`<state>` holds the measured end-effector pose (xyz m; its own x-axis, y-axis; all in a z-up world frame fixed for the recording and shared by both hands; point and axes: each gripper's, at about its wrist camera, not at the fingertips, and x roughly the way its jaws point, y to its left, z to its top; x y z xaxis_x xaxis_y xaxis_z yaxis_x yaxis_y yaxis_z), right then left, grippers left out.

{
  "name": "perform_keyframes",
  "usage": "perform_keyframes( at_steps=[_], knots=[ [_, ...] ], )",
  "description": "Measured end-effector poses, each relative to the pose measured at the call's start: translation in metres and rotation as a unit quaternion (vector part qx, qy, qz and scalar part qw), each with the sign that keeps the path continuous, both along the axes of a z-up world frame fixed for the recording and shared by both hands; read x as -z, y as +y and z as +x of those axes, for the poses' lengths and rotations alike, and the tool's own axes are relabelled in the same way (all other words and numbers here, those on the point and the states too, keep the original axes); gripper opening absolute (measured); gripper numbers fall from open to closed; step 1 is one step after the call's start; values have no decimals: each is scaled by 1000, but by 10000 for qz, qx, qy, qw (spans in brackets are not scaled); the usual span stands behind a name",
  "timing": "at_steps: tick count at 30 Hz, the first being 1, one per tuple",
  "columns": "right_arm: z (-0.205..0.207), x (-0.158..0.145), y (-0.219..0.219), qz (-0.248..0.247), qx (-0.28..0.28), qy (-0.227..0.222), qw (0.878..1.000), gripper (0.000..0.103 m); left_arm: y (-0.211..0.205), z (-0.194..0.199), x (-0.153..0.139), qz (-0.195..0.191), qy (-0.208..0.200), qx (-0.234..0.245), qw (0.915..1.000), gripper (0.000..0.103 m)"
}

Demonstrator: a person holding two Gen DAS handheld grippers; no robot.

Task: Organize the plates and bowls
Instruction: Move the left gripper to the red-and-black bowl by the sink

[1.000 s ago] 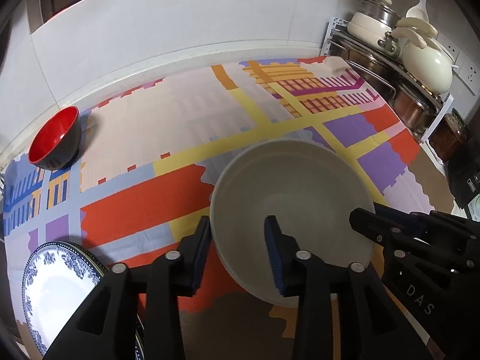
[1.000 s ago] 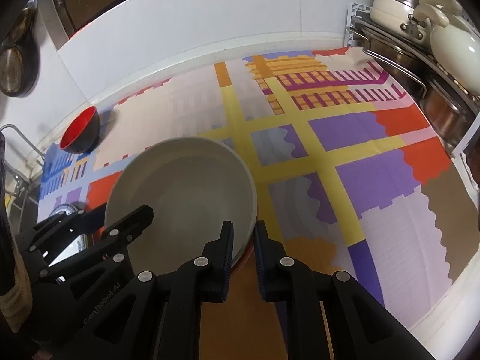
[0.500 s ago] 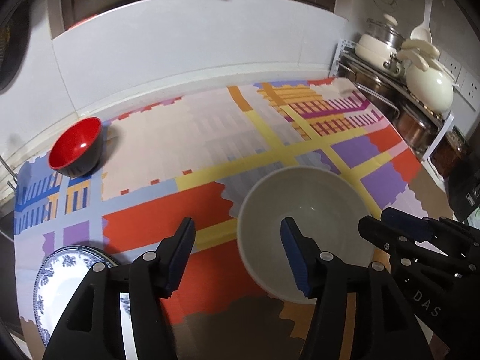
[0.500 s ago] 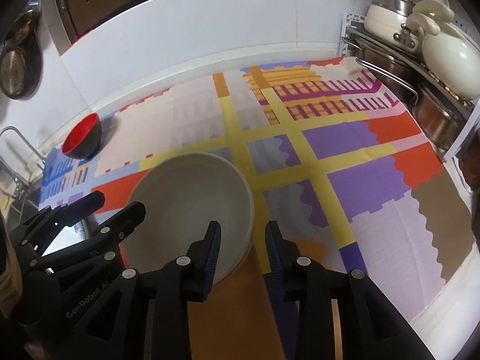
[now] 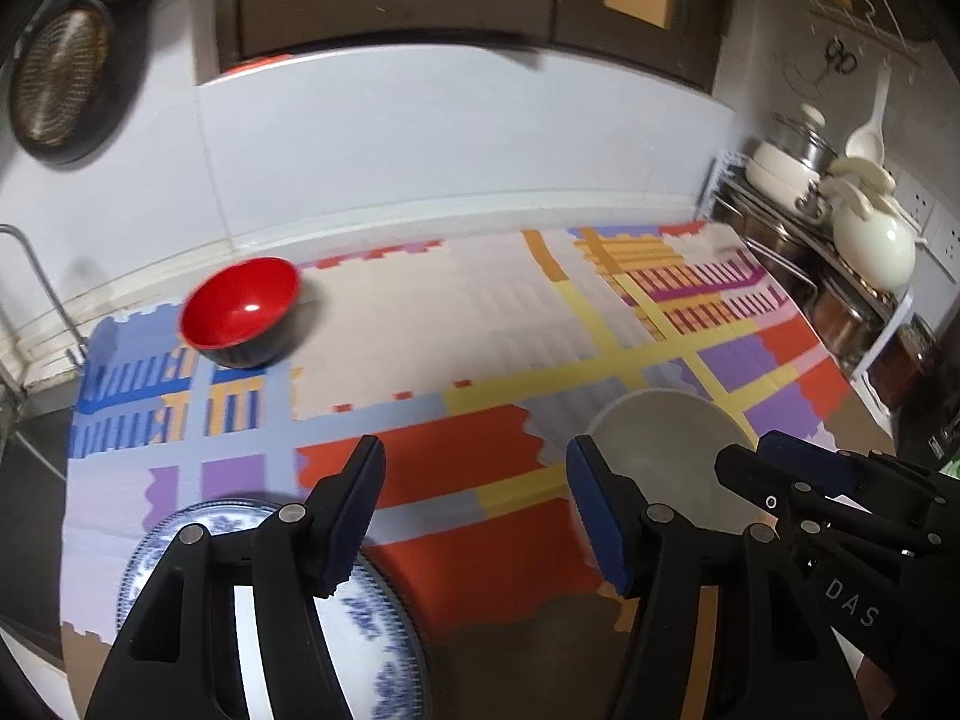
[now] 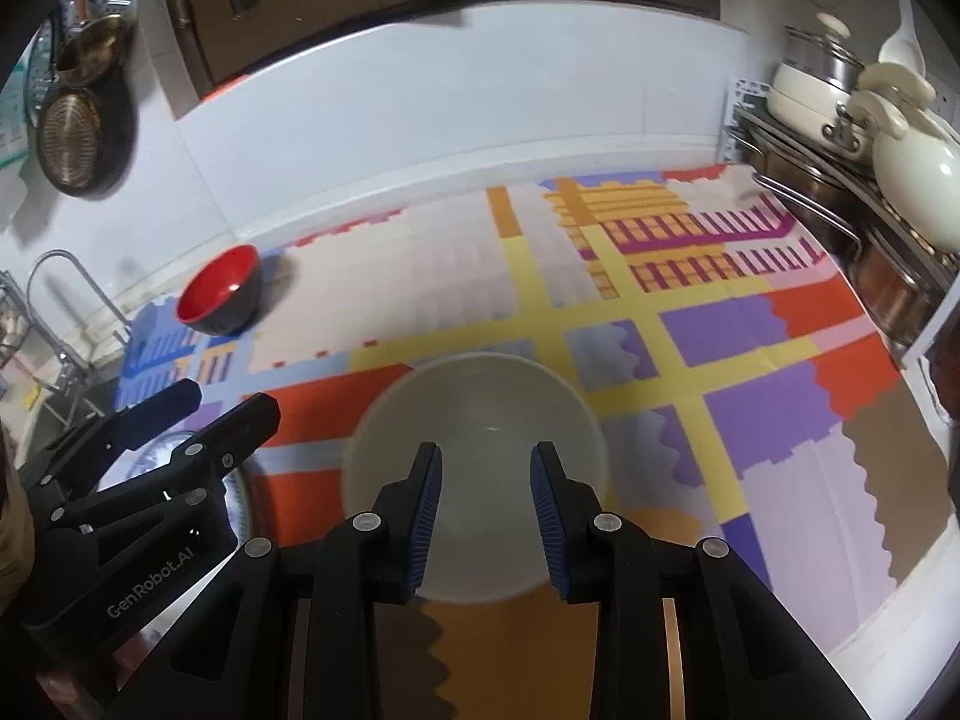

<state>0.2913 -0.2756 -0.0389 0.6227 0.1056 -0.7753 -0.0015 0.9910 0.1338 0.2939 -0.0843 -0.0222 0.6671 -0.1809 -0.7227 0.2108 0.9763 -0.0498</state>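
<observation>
A large cream bowl (image 6: 480, 450) sits on the colourful patterned mat (image 6: 750, 360), just in front of my right gripper (image 6: 486, 504), which is open and empty above its near rim. The bowl also shows in the left wrist view (image 5: 666, 450), to the right of my left gripper (image 5: 474, 510), which is wide open and empty. A red bowl with a black outside (image 5: 243, 312) stands at the far left of the mat (image 6: 219, 294). A blue-and-white plate (image 5: 372, 630) lies under my left gripper at the near left.
A rack with pots and a cream kettle (image 6: 906, 162) stands at the right edge of the counter. A white backsplash (image 5: 450, 144) runs behind the mat. Round strainers (image 6: 78, 138) hang on the wall at the left. A metal sink rack (image 5: 24, 312) is at the far left.
Both grippers let go of the cream bowl, opened and drew back and up. The left gripper swung left, so the red bowl and the plate are more central in its view.
</observation>
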Motion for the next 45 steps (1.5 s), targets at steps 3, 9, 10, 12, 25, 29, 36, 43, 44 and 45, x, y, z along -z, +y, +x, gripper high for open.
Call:
perform_keyframes(
  at_steps=[3, 9, 10, 12, 25, 29, 36, 43, 44, 45],
  knots=[
    [2, -6, 13, 2, -92, -85, 9999, 32, 15, -2, -5, 2, -73, -122, 9999, 62],
    [4, -15, 36, 90, -255, -205, 9994, 32, 45, -7, -17, -28, -222, -296, 9993, 63],
    [4, -17, 40, 90, -278, -229, 9993, 32, 50, -8, -19, -32, -247, -333, 9991, 63],
    [5, -21, 49, 98, -339, -281, 9990, 32, 58, -8, -21, -23, -296, -395, 9988, 64],
    [20, -41, 105, 103, -658, -590, 9960, 32, 120, 0, -37, -23, -528, -802, 9954, 66],
    [29, -48, 119, 145, -696, -708, 9950, 32, 136, 6, -40, 14, -591, -935, 9939, 67],
    [53, -55, 145, 202, -796, -862, 9929, 32, 163, 24, -42, 93, -705, -1176, 9905, 67],
    [78, -53, 167, 208, -876, -846, 9923, 32, 185, 44, -40, 109, -736, -1327, 9884, 67],
    [81, -52, 169, 214, -889, -839, 9923, 32, 187, 47, -39, 116, -735, -1334, 9883, 67],
    [84, -51, 172, 219, -914, -843, 9920, 32, 190, 50, -38, 137, -733, -1351, 9880, 67]
  ],
)
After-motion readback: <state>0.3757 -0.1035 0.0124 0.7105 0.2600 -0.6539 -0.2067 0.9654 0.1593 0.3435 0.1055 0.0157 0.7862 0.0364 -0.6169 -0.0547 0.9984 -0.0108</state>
